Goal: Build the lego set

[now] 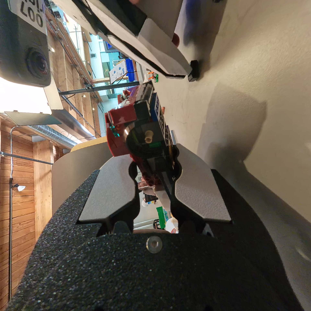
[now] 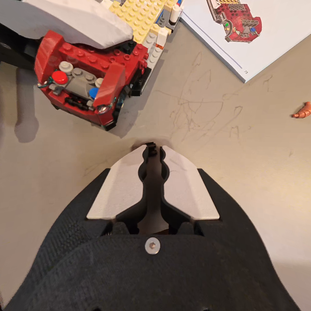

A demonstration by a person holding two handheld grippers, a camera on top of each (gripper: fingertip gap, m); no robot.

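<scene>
My left gripper (image 1: 154, 159) is shut on a dark red toy-brick car (image 1: 134, 127), held off the table with its black underside towards the camera. The car also shows in the right wrist view (image 2: 87, 80), with the left gripper's white finger (image 2: 75, 21) lying over it. My right gripper (image 2: 153, 148) is tip-down on the beige table (image 2: 218, 159). A small black brick piece (image 2: 151, 149) stands between its fingertips, against the left pad, with a thin gap to the right pad. The piece also shows in the left wrist view (image 1: 193, 70), at the right gripper's tip.
An open instruction booklet (image 2: 235, 50) lies at the back right. A cream and white brick build (image 2: 143, 16) stands behind the car. A small orange croissant-shaped piece (image 2: 303, 111) lies at the right edge. Pencil scribbles mark the table's middle.
</scene>
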